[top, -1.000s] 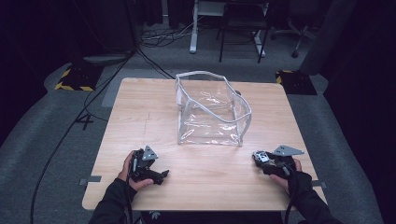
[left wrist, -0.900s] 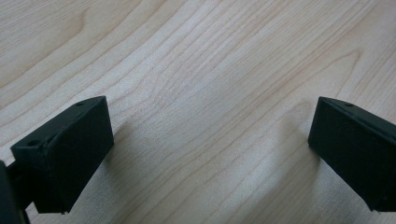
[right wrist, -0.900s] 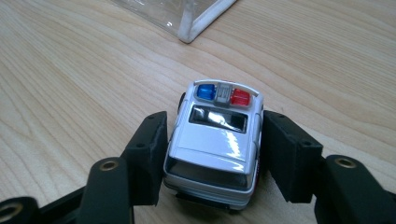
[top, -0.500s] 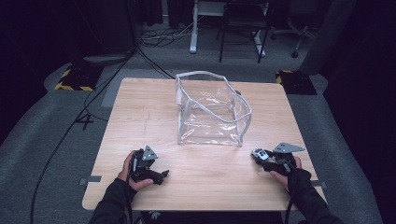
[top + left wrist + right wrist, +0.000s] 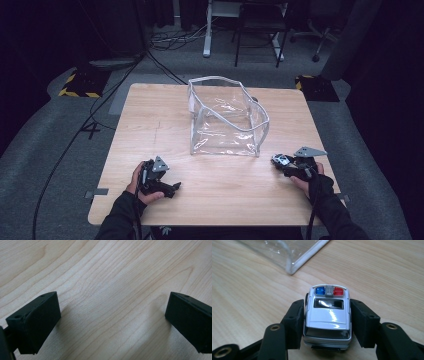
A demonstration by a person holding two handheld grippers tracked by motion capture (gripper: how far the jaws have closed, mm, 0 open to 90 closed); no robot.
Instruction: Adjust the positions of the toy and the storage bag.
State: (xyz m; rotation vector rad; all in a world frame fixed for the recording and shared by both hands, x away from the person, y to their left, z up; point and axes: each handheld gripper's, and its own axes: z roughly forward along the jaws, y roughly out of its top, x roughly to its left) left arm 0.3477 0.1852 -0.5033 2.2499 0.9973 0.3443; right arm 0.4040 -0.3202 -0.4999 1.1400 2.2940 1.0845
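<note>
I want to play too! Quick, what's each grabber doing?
Left gripper: open, holding nothing, over the wooden table.
Right gripper: closed on the small white toy police car.

White toy police car [image 5: 327,317], black grippers, pale wood.
The car is white with a blue and a red roof light (a grey piece sits between them) and dark windows. The right gripper [image 5: 327,322] and left gripper [image 5: 112,317] are black, the right showing brass-coloured rivets. The table [image 5: 150,115] is light wood with wavy brown grain. The bag [image 5: 227,117] is clear with white edging.
</note>
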